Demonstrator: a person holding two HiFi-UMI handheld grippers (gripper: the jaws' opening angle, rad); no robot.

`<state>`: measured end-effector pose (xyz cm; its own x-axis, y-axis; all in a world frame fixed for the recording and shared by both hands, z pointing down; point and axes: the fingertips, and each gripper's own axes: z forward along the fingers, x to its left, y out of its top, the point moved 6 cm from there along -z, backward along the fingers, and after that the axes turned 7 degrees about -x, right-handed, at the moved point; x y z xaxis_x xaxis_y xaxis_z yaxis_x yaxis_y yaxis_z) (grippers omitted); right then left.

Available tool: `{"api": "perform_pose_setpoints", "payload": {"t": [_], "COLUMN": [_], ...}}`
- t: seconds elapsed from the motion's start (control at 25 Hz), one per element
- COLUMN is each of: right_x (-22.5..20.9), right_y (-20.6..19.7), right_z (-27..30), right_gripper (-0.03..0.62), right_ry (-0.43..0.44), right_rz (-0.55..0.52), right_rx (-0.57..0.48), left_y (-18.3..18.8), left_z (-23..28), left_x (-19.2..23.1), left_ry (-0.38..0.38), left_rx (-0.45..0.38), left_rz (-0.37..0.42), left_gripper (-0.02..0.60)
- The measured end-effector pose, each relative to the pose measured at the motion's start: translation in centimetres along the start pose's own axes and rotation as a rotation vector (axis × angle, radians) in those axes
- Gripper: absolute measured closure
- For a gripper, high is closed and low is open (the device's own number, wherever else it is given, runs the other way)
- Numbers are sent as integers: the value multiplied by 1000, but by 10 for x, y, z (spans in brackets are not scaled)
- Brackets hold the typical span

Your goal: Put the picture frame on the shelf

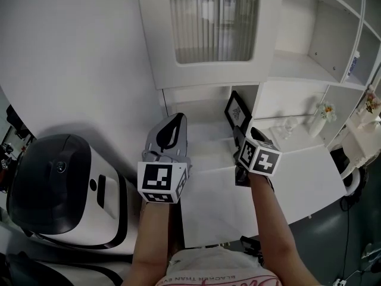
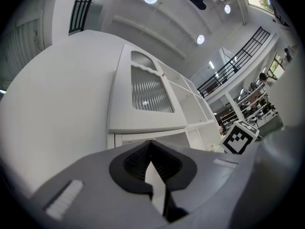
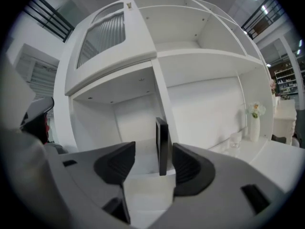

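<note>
- Jaws of the left gripper (image 2: 152, 151) are pressed together with nothing between them — it points up at the white shelf unit (image 1: 297, 67).
- On the right gripper (image 3: 151, 160) the 2 jaws stand apart, with the picture frame (image 3: 162, 144) edge-on between them and close to the right-hand jaw; contact there is hard to make out.
- That frame stands upright in a lower compartment at the far edge of the tabletop (image 1: 297, 177), left of centre — the head view hides its foot behind the gripper.
- Toward the far right corner sits a vase (image 1: 318, 123).
</note>
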<state>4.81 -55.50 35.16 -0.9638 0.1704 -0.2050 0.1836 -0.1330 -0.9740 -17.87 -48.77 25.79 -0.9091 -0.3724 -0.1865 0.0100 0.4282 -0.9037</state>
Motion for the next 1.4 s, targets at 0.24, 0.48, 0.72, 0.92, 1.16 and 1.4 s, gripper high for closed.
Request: {"api": "perform_pose_setpoints", "payload": {"t": [0.24,0.48,0.72,0.92,1.16,1.4], "right_x": [9,20,26,34,37,32], "right_y": [27,56,77,88,103,111], "right_z": [-24,-54,-86,-107,-134,-151], "right_gripper": [376,401,571,586,586,586], "right_ry": [63,102,132,166,154,127], "right_rz": [-85,-138,-137,-217,-295,-330], "right_rx": [-52,-119,-192,-257,-367,-396], "left_y": [11,18,22,26,30,40], "left_z": [0,-2,-6,-8,-11,-16], "left_x": [-5,-9,-13,-15,-21,-24], "left_ry": [12,21,22,21,3,15], "left_rx": [-29,-49,-55,-61,-65,-80], "left_rz": [-8,-14,-17,-14,13,13], "left_gripper": [572,572,572,572,572,572]}}
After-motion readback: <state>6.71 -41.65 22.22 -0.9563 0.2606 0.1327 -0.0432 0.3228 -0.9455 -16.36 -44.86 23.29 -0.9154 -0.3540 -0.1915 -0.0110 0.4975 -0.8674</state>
